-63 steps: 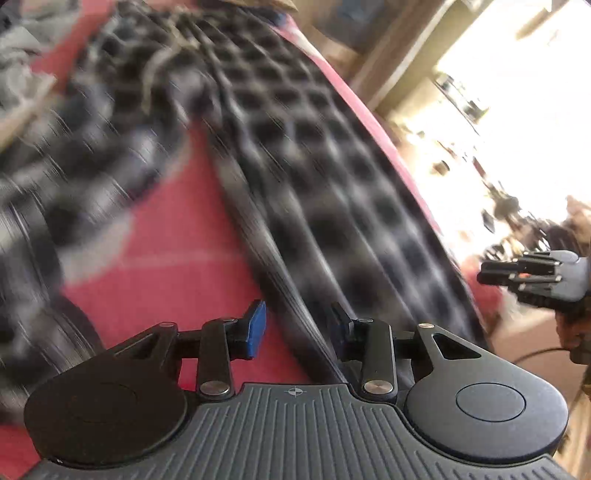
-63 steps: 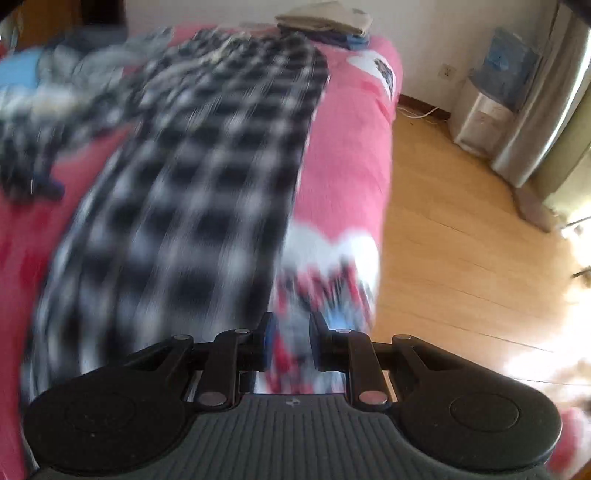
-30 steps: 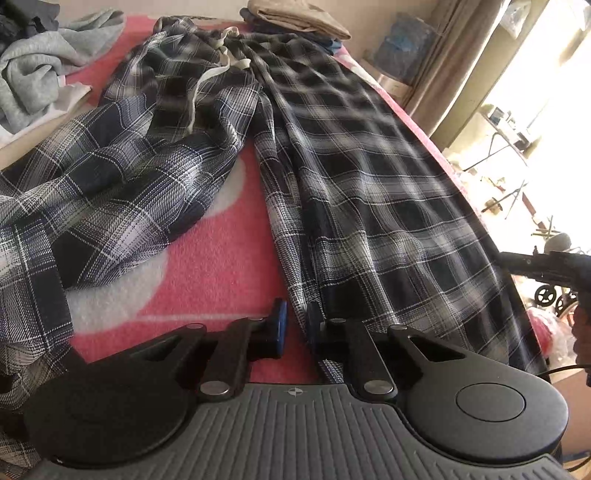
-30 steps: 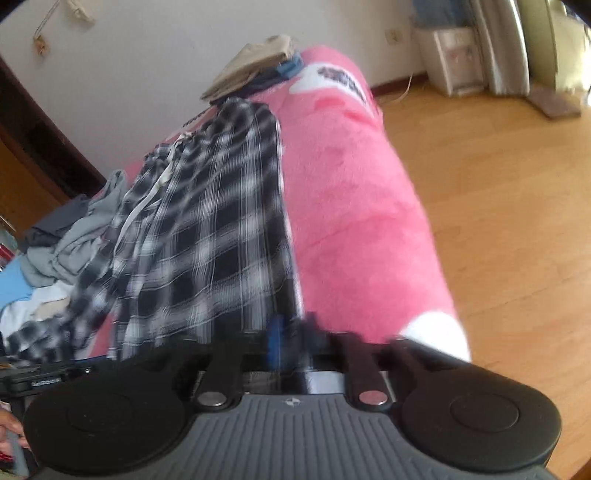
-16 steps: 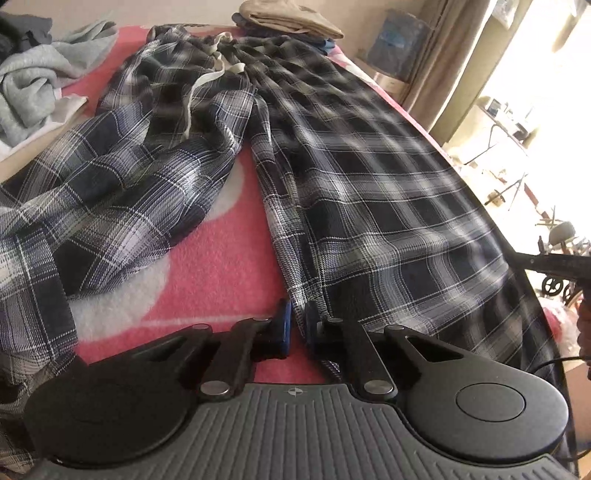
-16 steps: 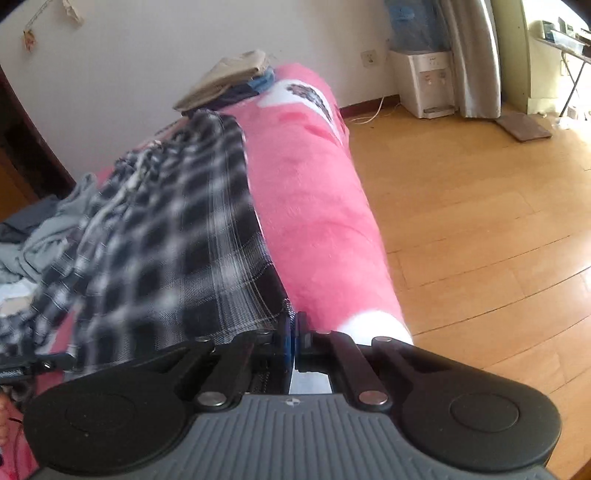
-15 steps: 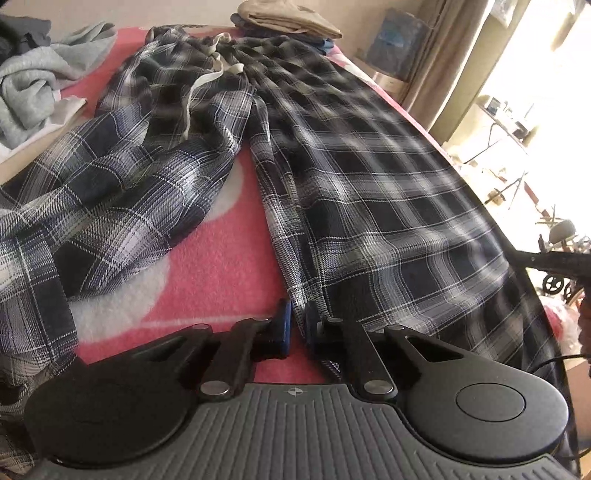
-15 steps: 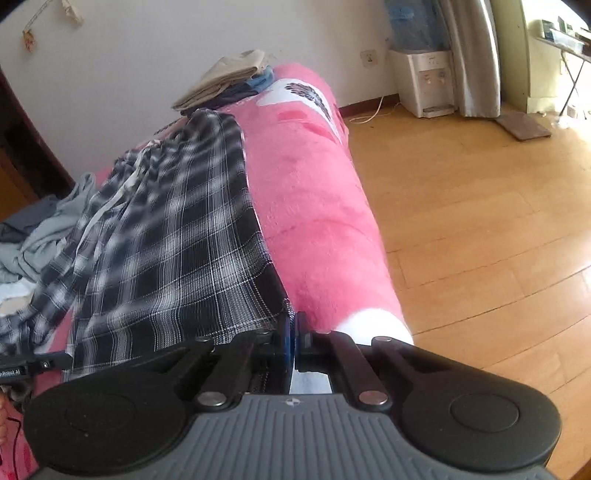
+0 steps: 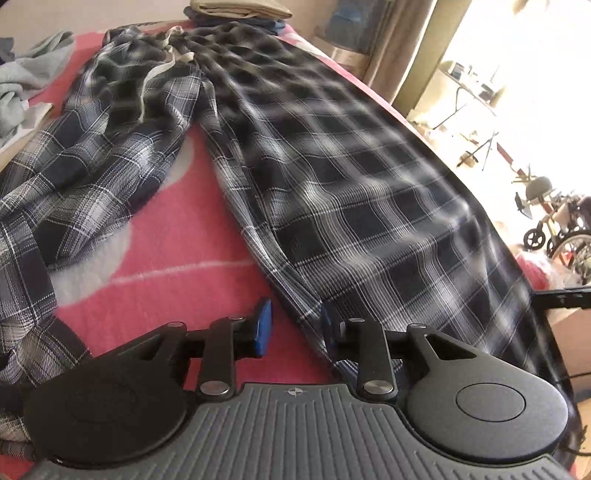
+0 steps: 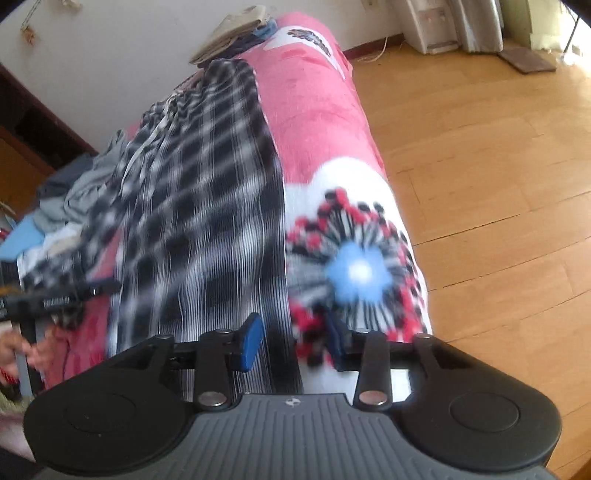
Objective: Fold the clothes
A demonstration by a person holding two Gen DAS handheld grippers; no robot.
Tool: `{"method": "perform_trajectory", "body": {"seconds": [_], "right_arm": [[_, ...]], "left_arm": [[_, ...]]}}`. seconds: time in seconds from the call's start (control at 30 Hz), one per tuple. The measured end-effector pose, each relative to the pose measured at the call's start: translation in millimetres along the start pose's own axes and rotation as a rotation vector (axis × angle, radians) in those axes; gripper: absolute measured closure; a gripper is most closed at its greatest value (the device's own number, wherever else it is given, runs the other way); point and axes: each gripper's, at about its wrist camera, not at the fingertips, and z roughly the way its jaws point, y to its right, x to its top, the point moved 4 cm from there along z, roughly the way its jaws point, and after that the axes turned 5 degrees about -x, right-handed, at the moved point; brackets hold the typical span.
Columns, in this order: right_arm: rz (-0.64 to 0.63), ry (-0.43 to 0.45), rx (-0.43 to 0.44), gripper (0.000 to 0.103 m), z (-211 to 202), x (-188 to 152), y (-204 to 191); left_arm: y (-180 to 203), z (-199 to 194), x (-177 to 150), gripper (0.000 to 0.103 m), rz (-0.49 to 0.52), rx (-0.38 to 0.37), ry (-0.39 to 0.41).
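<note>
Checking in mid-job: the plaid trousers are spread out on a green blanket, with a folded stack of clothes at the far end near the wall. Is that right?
Not quite. The blanket is pink, not green; both wrist views show it. The rest holds: the plaid trousers are spread out on it, and a folded stack of clothes sits at the far end near the wall.

Wheelchair (image 9: pixel 565 236) by the bright window, wooden floor (image 10: pixel 498 166), white appliance (image 10: pixel 428 26) against the wall.

plaid trousers (image 10: pixel 192 206) and flower-print blanket (image 10: pixel 354 266) motion-blurred, trouser hem behind right gripper (image 10: pixel 291 343)
</note>
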Motion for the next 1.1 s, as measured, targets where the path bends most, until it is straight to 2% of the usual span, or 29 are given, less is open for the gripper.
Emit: {"method": "perform_trajectory", "body": {"seconds": [0.07, 0.13, 0.27, 0.4, 0.43, 0.47, 0.5, 0.53, 0.57, 0.6, 0.67, 0.8, 0.9, 1.03, 1.1], "right_arm": [[-0.024, 0.001, -0.021, 0.102, -4.9, -9.6, -2.9], [-0.069, 0.032, -0.067, 0.102, -11.2, -15.0, -5.2], [0.026, 0.072, -0.08, 0.102, -19.5, -15.1, 15.8], [0.052, 0.033, -0.046, 0.099, -21.8, -24.8, 14.6], [0.039, 0.014, -0.049, 0.094, -23.9, -30.0, 13.2], [0.026, -0.004, -0.052, 0.085, -25.9, -35.2, 11.8], [0.013, -0.023, -0.056, 0.081, -28.0, -40.5, 10.4], [-0.022, -0.026, -0.083, 0.082, -30.5, -48.1, 8.6], [-0.058, -0.028, -0.111, 0.094, -33.1, -55.6, 6.8], [-0.091, -0.02, -0.151, 0.099, -36.5, -60.9, 6.1], [-0.053, -0.006, -0.217, 0.101, -44.3, -67.2, 19.1], [0.065, 0.011, -0.274, 0.101, -60.8, -76.4, 44.1], [0.008, 0.078, -0.203, 0.1, -76.0, -73.7, 23.2], [-0.244, 0.098, -0.064, 0.099, -62.6, -55.9, -46.6], [-0.343, 0.103, -0.034, 0.099, -49.1, -40.1, -75.6]], "left_arm": [[-0.6, -0.6, -0.8, 0.075, -0.004, -0.002, -0.001], [-1.3, -1.0, -1.7, 0.075, -0.008, -0.006, -0.001], [-2.1, -0.7, -1.9, 0.075, -0.005, -0.006, -0.002], [-0.4, -1.7, -3.8, 0.075, 0.008, -0.006, -0.014], [0.6, -2.2, -5.3, 0.075, 0.016, -0.005, -0.016], [1.6, -2.6, -6.8, 0.075, 0.025, -0.003, -0.016], [2.5, -3.0, -8.3, 0.075, 0.035, -0.002, -0.015], [2.9, -3.2, -9.4, 0.075, 0.045, -0.002, -0.013], [3.1, -3.4, -10.5, 0.075, 0.055, -0.003, -0.011], [3.1, -3.6, -11.5, 0.075, 0.066, -0.005, -0.009], [2.5, -4.4, -13.4, 0.075, 0.084, -0.009, -0.009], [3.4, -7.3, -18.3, 0.075, 0.125, -0.004, -0.009], [5.0, -8.8, -21.0, 0.075, 0.159, 0.005, -0.007], [5.2, -11.9, -18.6, 0.075, 0.149, 0.007, -0.022], [2.5, -15.0, -13.4, 0.075, 0.117, 0.004, -0.025]]}}
